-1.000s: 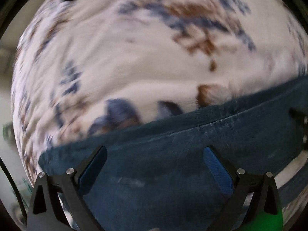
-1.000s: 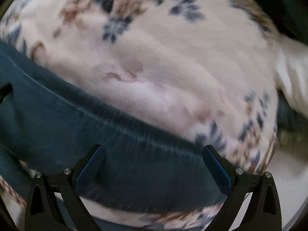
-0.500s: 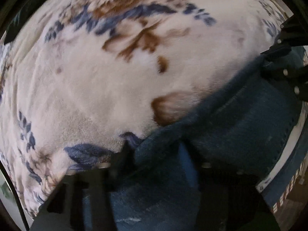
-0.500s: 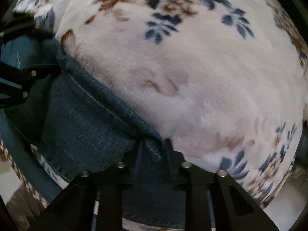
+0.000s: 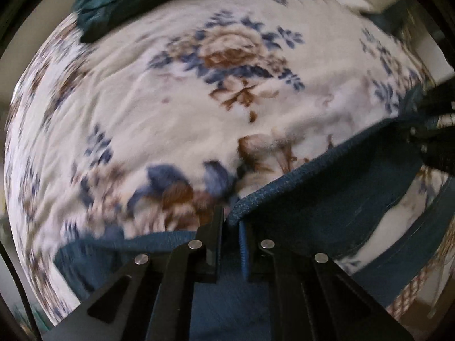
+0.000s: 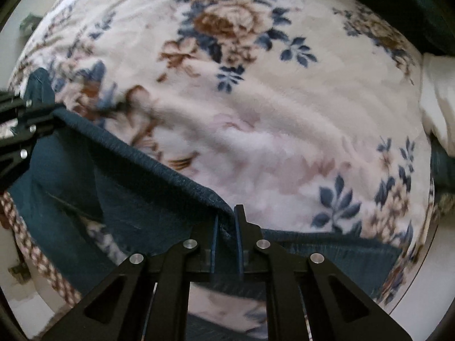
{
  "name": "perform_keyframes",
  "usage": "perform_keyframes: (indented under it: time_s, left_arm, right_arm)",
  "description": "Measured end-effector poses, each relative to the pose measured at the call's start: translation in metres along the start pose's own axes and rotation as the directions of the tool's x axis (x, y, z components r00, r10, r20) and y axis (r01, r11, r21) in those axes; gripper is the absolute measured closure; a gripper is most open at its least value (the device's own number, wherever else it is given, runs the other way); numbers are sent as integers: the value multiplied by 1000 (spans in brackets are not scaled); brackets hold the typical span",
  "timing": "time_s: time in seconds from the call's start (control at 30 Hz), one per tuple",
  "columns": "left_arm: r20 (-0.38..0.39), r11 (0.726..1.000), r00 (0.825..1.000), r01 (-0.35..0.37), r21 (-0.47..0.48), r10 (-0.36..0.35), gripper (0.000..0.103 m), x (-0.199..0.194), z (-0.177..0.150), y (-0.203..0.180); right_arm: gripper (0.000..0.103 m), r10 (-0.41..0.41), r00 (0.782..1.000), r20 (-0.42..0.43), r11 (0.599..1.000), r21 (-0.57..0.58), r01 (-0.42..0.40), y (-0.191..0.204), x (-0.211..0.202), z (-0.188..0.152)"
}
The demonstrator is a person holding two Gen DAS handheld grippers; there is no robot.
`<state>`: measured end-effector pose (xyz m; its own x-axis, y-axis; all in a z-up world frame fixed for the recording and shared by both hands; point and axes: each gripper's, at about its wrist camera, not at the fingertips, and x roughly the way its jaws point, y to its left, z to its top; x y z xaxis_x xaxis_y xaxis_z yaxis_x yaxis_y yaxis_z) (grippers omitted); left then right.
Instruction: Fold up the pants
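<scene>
pants edge lifted, floral blanket beneath

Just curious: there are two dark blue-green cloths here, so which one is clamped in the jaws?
The denim pants, lifted by their edge; the crumpled teal cloth lies far off.

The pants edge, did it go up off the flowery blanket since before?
Yes. The pants edge now hangs above the flowery blanket, pinched by the left gripper and right gripper.
</scene>
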<state>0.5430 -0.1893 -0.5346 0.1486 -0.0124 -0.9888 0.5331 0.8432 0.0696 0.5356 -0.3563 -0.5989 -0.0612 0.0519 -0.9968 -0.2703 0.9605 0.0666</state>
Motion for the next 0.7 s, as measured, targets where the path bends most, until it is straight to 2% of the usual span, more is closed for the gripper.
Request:
perform_keyframes:
  time_s: [0.07, 0.13, 0.2, 0.27, 0.37, 0.43, 0.53, 0.67, 0.7]
  left_arm:
    - [8, 998, 1000, -1, -56, 1, 96, -9, -14, -6]
    - [12, 993, 1000, 11, -117, -10, 96, -16, -47, -19]
    - [14, 986, 1000, 23, -166, -21, 96, -21, -72, -19]
    - [25, 975, 999, 33, -221, -28, 96, -27, -99, -24]
    - [3, 941, 997, 76, -331, -79, 96, -37, -154, -33]
    - [-28, 916, 993, 91, -390, -111, 97, -34, -191, -44]
    - [-75, 897, 989, 83, -434, -127, 97, -15, -238, -64]
    - [-130, 853, 974, 96, -513, -188, 97, 31, -274, -73]
    - [-134, 855, 973, 96, -510, -189, 97, 37, -275, -75]
  right_arm:
    - [93, -2, 1000, 22, 1000, 16, 1, 12, -13, -12]
    - [93, 6, 999, 39, 999, 39, -7, 23, -32, -28]
    - [93, 17, 999, 50, 998, 56, -20, 13, -54, -64]
    - [93, 31, 998, 55, 996, 78, -35, 24, -62, -90]
    - [93, 49, 998, 44, 993, 105, -53, 47, -64, -134]
    - [93, 54, 999, 10, 992, 117, -55, 66, -58, -167]
    - [93, 37, 997, -63, 992, 119, -29, 93, -32, -209]
    - [93, -21, 991, -130, 995, 95, 34, 119, 5, -240]
    - [93, -35, 990, -134, 994, 98, 49, 123, 10, -243]
